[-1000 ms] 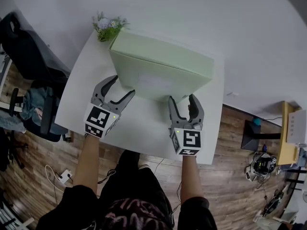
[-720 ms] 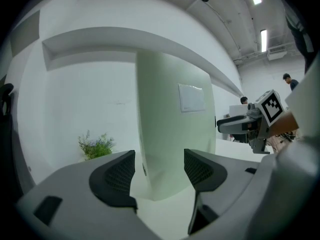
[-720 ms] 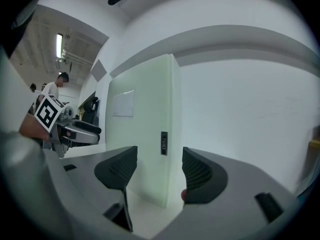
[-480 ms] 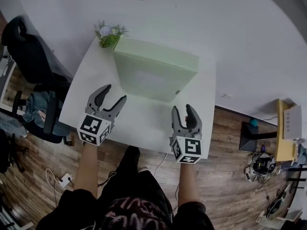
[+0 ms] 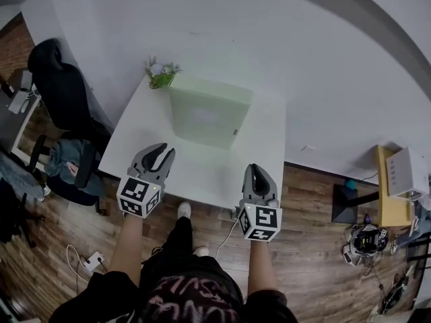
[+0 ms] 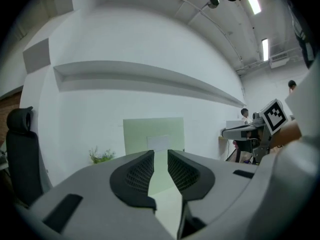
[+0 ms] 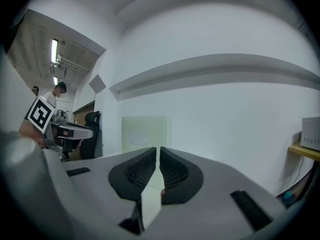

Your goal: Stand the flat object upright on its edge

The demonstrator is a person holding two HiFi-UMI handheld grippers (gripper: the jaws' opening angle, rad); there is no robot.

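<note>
flat box point(image 5: 210, 116): pale green, whitish patch on its face | table point(image 5: 202, 173): plain white | plant point(image 5: 160, 73), upper left: green leaves, pale blooms | chair point(image 5: 64, 89), left edge: black | floor point(image 5: 316, 247): brown wood planks | wall point(image 5: 269, 32): plain white | shelf point(image 5: 384, 194), right edge: yellow

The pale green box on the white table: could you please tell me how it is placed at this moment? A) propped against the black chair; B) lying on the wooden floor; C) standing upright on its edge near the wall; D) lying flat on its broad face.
C: the left gripper view shows the pale green box as a tall upright panel on the white table, next to the small plant.
</note>
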